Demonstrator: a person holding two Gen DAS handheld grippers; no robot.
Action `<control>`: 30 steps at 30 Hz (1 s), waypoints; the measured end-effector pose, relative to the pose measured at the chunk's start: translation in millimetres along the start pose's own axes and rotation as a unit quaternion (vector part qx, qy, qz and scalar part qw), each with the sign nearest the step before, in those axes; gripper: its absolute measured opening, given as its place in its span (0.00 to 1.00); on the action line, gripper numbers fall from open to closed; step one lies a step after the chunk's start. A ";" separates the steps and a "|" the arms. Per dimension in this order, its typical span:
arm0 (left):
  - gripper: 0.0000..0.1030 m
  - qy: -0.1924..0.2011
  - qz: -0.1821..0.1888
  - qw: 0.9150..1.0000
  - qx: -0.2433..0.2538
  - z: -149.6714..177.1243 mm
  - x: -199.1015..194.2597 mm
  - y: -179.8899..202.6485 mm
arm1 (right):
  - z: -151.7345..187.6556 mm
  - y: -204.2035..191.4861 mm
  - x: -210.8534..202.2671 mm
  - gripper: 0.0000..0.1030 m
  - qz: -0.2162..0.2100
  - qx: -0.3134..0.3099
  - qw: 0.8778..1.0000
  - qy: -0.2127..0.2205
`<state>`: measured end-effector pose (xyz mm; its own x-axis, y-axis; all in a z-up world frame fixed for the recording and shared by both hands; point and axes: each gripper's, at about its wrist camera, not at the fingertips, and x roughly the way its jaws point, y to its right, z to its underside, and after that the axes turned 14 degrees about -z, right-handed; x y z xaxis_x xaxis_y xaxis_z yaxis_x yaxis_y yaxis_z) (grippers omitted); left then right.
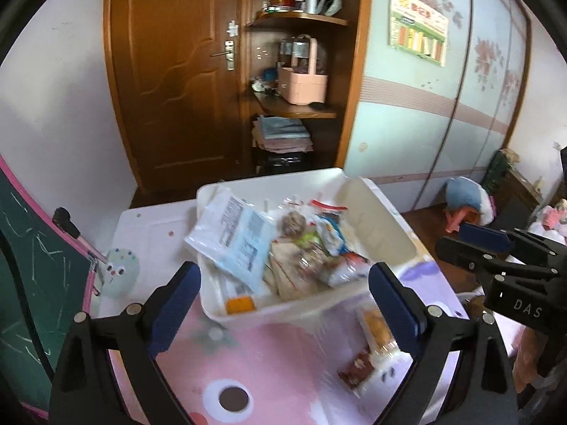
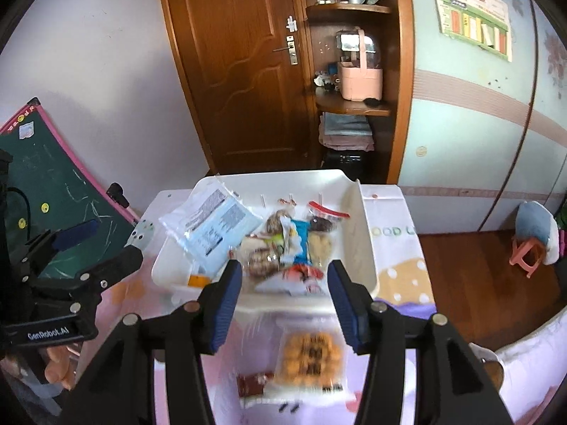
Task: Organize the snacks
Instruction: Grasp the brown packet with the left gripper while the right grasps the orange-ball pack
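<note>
1. Left wrist view: the left gripper (image 1: pixel 283 304) hangs empty with its blue-padded fingers (image 1: pixel 175 304) spread wide, over the near rim of the white plastic tub of mixed snack packets (image 1: pixel 386 219), which sits on the pink cartoon-print table cover (image 1: pixel 248 361).

2. In this view a clear packet of orange biscuits (image 1: pixel 375 326) lies outside the tub, on the cover just near-right of it, right beside the left gripper's right finger; it is blurred, and its long axis seems to run near to far. A small dark red-brown wrapper (image 1: pixel 358 364) lies just nearer than it.

3. The right gripper (image 1: pixel 471 244) shows at the right edge, raised; its finger state is unclear from here.

4. Right wrist view: the right gripper (image 2: pixel 285 304) is empty, fingers (image 2: pixel 347 308) parted, pointing at the tub's near rim (image 2: pixel 283 306).

5. Here the biscuit packet (image 2: pixel 310 357) lies on the cover directly below and between those fingers, nearer than the tub, the red-brown wrapper (image 2: pixel 255 382) at its near-left corner.

6. My judgement: the right gripper is better aligned; it needs to dip down and slightly nearer to straddle the packet's narrow width.
</note>
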<state>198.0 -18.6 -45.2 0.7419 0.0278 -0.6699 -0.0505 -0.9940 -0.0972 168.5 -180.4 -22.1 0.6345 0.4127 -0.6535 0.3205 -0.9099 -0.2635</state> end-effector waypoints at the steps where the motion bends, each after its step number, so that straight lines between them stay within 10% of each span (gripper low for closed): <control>1: 0.93 0.000 0.008 1.000 0.003 6.7 -5.0 2.8 | 7.1 -1.0 -7.7 0.49 0.003 -0.002 1.000 0.002; 16: 0.97 -0.079 0.086 0.985 0.130 120.2 33.6 76.7 | 104.5 26.1 -37.6 0.62 0.060 0.024 0.998 0.015; 30: 0.94 -0.138 0.095 0.973 0.160 149.6 86.8 107.1 | 149.1 89.7 -3.2 0.62 0.047 0.128 0.990 -0.038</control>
<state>156.9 -106.7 -223.9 0.4931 -0.0821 -0.8661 -0.4076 -0.9013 -0.1466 90.3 -269.5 -149.4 0.5946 0.3309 -0.7328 0.0673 -0.9287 -0.3648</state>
